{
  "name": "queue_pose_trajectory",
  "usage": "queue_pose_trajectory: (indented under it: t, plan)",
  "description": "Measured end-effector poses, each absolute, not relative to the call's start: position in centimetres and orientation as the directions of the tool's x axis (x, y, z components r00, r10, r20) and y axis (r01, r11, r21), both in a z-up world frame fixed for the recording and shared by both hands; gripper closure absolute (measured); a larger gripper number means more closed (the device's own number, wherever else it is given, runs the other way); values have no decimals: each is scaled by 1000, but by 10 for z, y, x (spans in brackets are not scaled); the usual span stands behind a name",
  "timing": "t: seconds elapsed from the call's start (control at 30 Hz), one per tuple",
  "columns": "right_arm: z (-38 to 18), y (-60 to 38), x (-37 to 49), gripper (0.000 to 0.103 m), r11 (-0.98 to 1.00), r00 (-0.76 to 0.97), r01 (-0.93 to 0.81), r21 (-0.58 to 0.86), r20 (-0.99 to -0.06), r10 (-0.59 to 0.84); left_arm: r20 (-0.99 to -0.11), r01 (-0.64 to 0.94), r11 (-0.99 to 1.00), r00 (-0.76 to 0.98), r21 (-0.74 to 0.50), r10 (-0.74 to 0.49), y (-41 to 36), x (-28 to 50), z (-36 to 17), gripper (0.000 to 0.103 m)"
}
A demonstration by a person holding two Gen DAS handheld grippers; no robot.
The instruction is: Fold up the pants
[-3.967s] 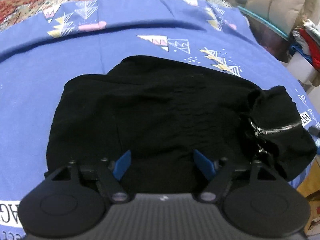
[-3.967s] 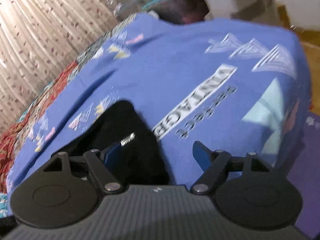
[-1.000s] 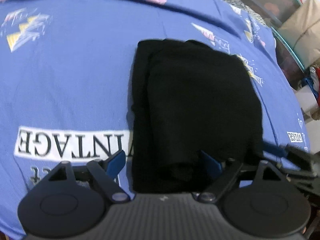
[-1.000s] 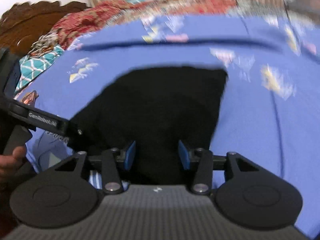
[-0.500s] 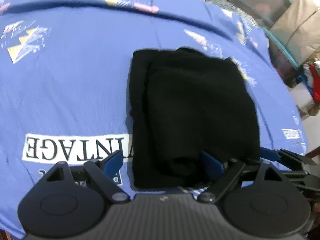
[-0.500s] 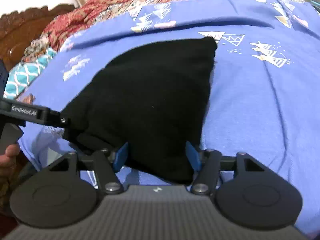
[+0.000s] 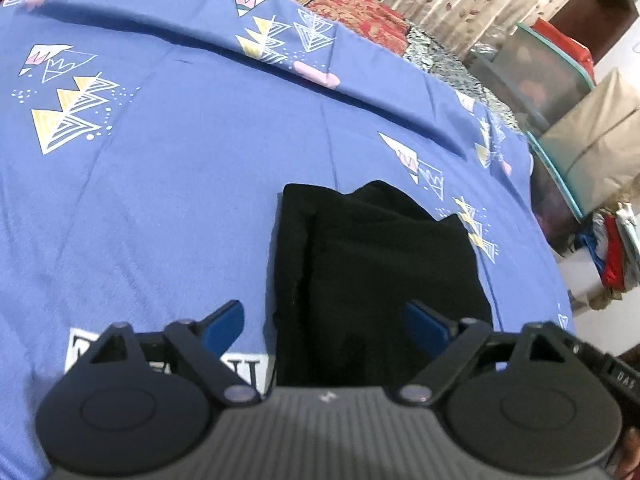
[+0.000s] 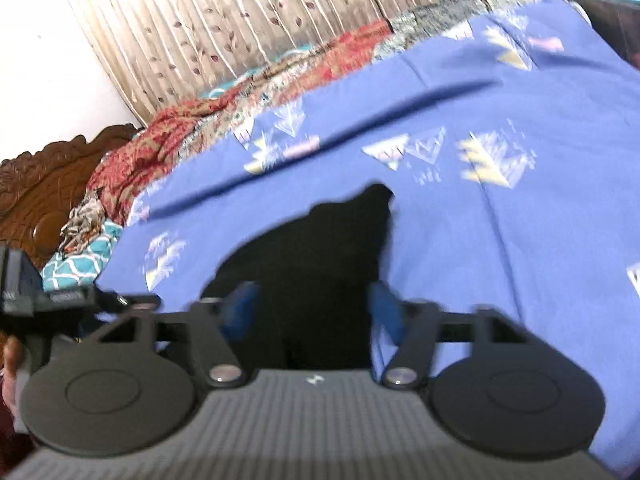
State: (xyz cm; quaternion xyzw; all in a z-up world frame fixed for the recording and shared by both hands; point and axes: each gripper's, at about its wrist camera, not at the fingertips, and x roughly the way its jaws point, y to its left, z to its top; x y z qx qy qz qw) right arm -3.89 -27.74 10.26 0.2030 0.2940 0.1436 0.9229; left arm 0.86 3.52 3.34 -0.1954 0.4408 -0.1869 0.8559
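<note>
Pants (image 7: 380,280): black, folded into a compact rectangle, flat on the blue bedsheet (image 7: 160,200) toward its near edge; judged laid there because the folding looks done
Left gripper (image 7: 324,322): above the near end of the bundle; jaws spread wide, pinching nothing
Right gripper (image 8: 312,308): over the same near end from the right; jaws closing, pads not visibly pressing the cloth behind them; blur leaves contact uncertain
</note>
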Motion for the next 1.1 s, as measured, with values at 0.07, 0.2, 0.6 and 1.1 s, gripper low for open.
queue_pose_trajectory:
  t: [0.07,0.2,0.6,1.1]
  plan:
    - [104,-269,-33,66,864,774,-189,467,-470,424,-686,149,852,531,-502,-498,30,12,29,18]
    - [89,-242,-27,65,868,712,-262,422,-522,469,-731,150,870,487,-469,-478,16,13,9,25]
    - [51,-240,-30,59,928,699,-214,304,-615,363,-765,150,882,447,-447,-464,2,9,-21,14]
    - [50,-240,-32,59,931,707,-217,293,-611,356,-751,167,889,482,-427,-451,-1,-1,-23,13]
